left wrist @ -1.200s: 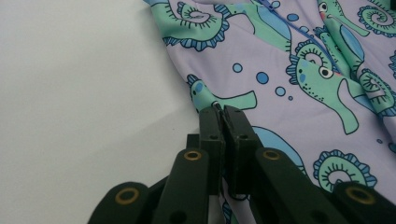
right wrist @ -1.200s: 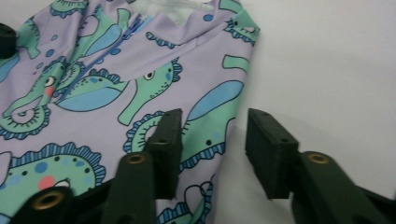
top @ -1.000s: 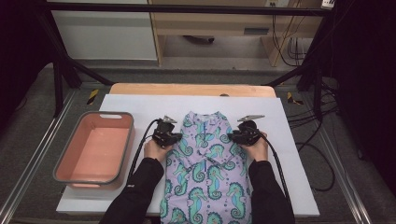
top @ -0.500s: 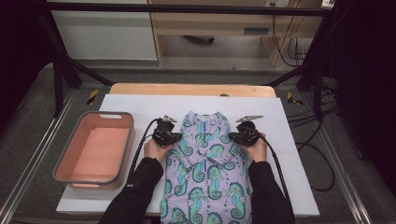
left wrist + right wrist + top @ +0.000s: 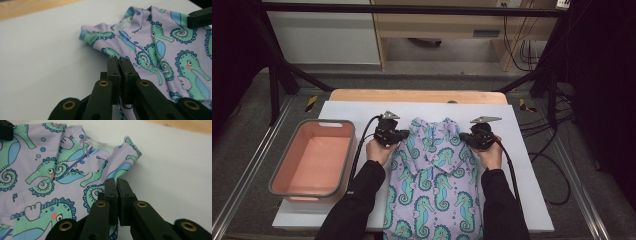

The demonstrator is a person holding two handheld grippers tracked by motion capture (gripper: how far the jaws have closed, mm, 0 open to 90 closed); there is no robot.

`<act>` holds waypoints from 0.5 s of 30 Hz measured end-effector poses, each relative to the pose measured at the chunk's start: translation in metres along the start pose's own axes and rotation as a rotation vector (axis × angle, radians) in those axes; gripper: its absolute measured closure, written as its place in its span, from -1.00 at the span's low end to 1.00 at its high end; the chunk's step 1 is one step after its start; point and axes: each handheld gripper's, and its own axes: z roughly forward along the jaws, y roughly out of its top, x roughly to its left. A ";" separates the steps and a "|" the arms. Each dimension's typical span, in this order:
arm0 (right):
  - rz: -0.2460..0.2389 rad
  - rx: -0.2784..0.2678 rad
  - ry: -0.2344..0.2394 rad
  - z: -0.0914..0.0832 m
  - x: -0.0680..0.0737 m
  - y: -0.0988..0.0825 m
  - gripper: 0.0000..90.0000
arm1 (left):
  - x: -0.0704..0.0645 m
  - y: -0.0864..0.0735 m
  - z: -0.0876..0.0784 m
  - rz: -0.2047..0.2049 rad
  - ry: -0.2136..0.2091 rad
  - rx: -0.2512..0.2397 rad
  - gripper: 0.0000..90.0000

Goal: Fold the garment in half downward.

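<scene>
At the left of the white table sheet we see a pink tub, well apart from the seahorse-print garment that lies flat in the middle, and nothing stands between them; we can read no label or writing. Our left tongs are closed on the garment's left edge near its collar. Our right tongs have just been closing and now pinch its right edge.
</scene>
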 end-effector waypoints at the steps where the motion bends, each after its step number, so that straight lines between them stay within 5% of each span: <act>1: 0.002 -0.018 -0.004 -0.003 0.000 0.004 0.95 | -0.001 0.005 -0.003 0.003 0.002 -0.011 0.93; 8: -0.012 -0.122 -0.025 -0.024 0.002 0.026 0.95 | -0.003 0.029 -0.023 0.017 -0.001 -0.093 0.93; 15: -0.031 -0.113 -0.010 -0.033 0.009 0.019 0.95 | -0.011 0.014 -0.029 0.044 -0.015 -0.096 0.93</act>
